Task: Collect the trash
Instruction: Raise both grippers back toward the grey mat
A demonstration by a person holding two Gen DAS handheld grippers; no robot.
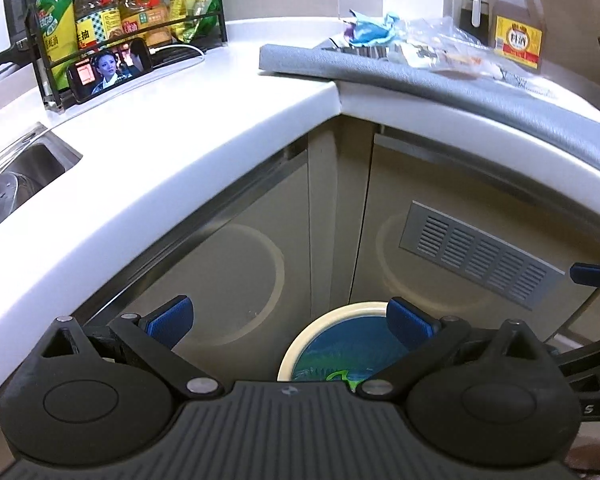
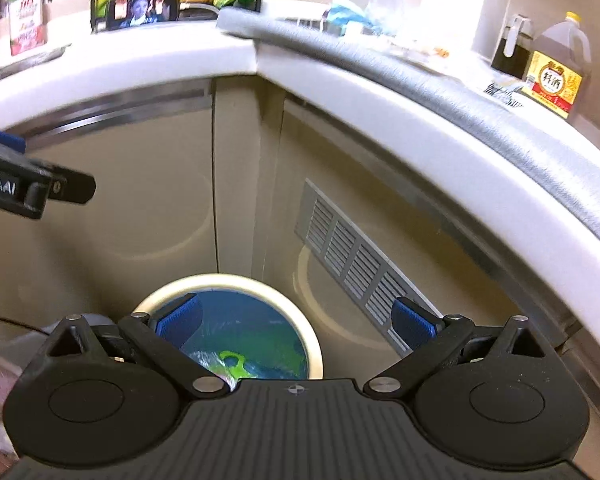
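trash bin (image 2: 315,344): cream rim, blue liner, a bright green piece inside.
left gripper (image 1: 290,320): black body, blue ribbed finger pads (image 1: 171,317).
right gripper (image 2: 296,320): same black and blue.
countertop (image 1: 204,120): white.
mat (image 1: 480,88): grey, fine woven texture.
cabinet doors (image 1: 220,264): beige, pale ring marks.
vent grille (image 1: 480,254): grey, slatted.
jug (image 1: 518,20): amber, yellow cap, yellow and red label.
squeeze bottle (image 1: 54,16): yellow with green label.
trash pile (image 1: 380,30): light blue and clear wrappers.

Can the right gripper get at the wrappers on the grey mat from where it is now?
Probably yes: right gripper is open, empty, low by the bin; nothing blocks lifting over the counter edge to the wrappers.
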